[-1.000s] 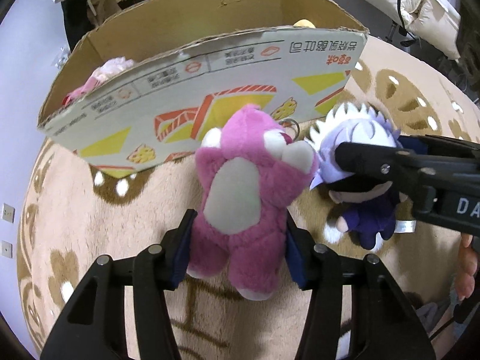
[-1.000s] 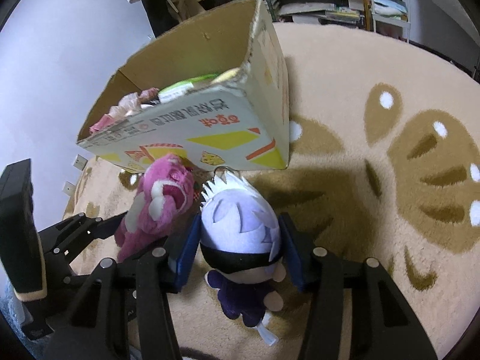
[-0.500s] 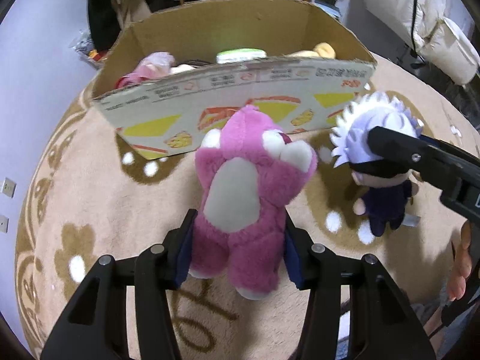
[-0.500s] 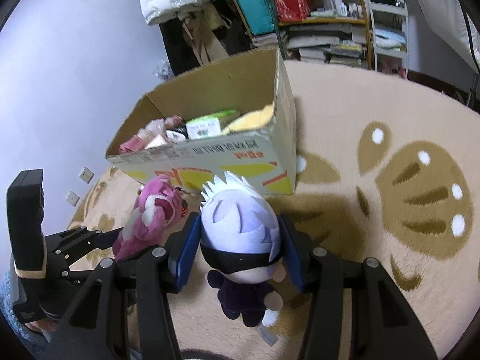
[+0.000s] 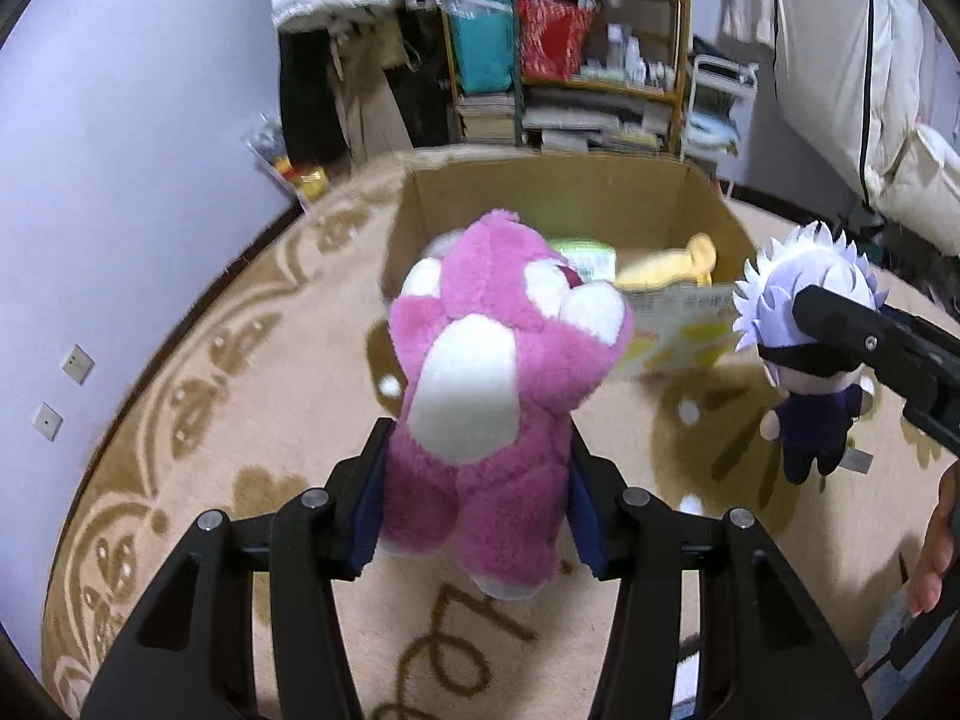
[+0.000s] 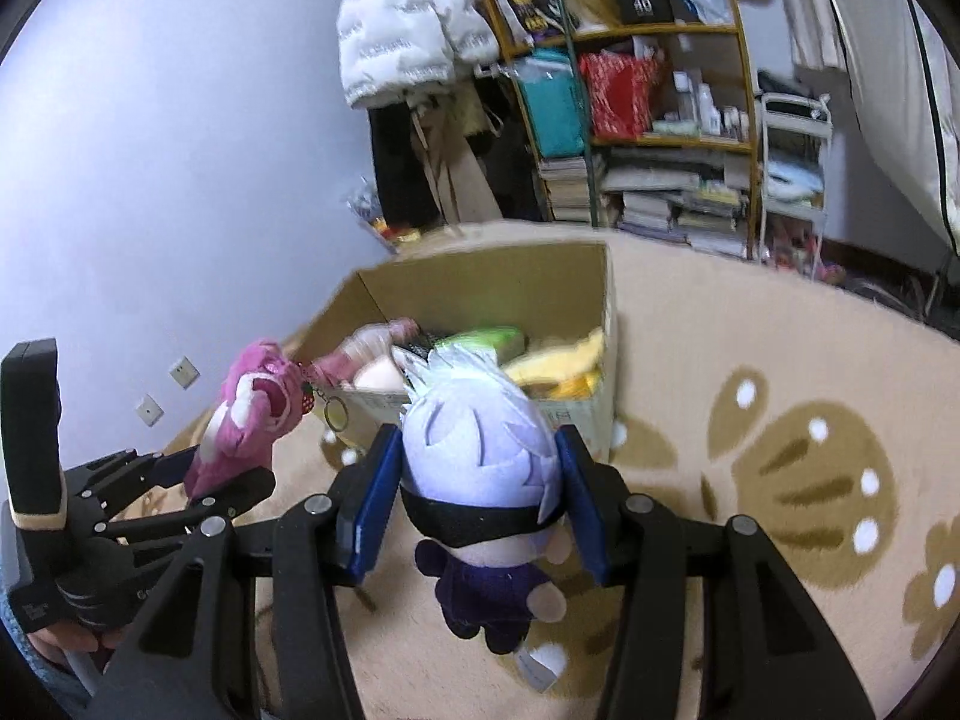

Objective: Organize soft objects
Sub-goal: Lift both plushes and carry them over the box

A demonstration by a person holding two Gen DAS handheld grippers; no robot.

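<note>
My left gripper (image 5: pixel 477 498) is shut on a pink plush bear (image 5: pixel 498 384) and holds it in the air in front of an open cardboard box (image 5: pixel 540 204). My right gripper (image 6: pixel 477 507) is shut on a white-haired doll (image 6: pixel 480 462) in dark clothes, also lifted, just before the box (image 6: pixel 492 282). The doll shows at the right of the left wrist view (image 5: pixel 804 348); the bear shows at the left of the right wrist view (image 6: pixel 246 420). The box holds a yellow plush (image 6: pixel 564 369), a green packet and pink soft things.
A beige rug with brown patterns (image 6: pixel 780 420) covers the floor. A cluttered shelf (image 6: pixel 648 120) with books and bags stands behind the box. A purple wall (image 5: pixel 120 180) with sockets is at the left. White bedding (image 5: pixel 888 120) lies at the right.
Both grippers have risen with their toys. The box now lies lower and farther in view, with its inside showing.
</note>
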